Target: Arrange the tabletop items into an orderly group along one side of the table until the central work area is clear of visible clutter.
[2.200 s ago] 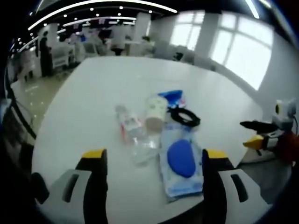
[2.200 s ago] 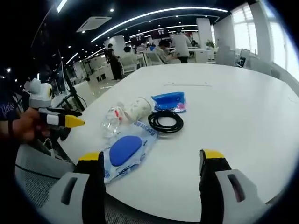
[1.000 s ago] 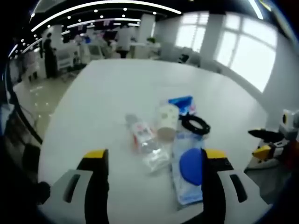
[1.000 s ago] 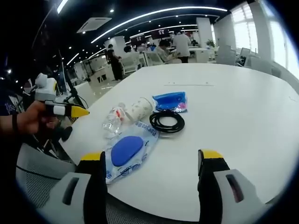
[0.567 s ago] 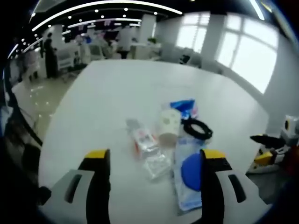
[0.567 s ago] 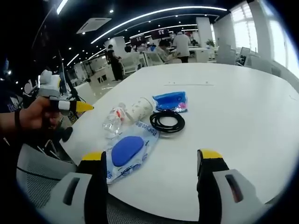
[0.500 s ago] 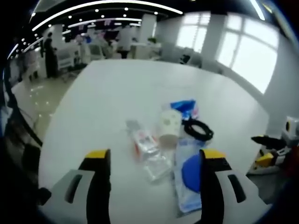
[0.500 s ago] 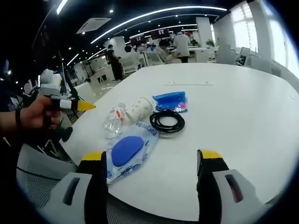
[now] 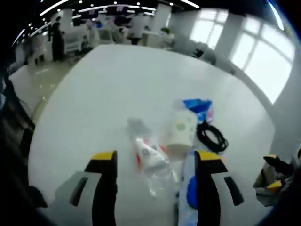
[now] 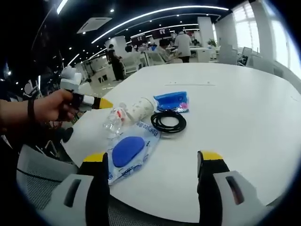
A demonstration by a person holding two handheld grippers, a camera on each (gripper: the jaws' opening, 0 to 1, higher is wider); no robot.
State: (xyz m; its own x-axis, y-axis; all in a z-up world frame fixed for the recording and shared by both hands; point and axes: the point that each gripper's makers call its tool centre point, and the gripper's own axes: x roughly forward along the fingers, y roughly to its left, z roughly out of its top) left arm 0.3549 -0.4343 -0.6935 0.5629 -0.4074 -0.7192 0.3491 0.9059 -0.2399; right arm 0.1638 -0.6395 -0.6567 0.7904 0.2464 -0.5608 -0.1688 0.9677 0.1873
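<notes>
Clutter sits in a loose cluster near one edge of the white tabletop point(image 9: 84, 89).

Left gripper view: left tongs point(image 9: 153, 162) wide, holding nothing, hanging just above the crushed clear bottle point(image 9: 149, 159). Paper cup point(image 9: 181, 130) lies on its side beside it; black cable coil point(image 9: 212, 137) and blue packet point(image 9: 197, 106) beyond. Judged step: approach to the bottle; next move calls for descending and closing on its body.

Right gripper view: right tongs point(image 10: 153, 162) wide, holding nothing, well back from the items. Wipes pack point(image 10: 130, 151) with blue lid lies nearest. Left tongs point(image 10: 104, 102), in a hand point(image 10: 52, 106), point at the bottle point(image 10: 113, 122).
</notes>
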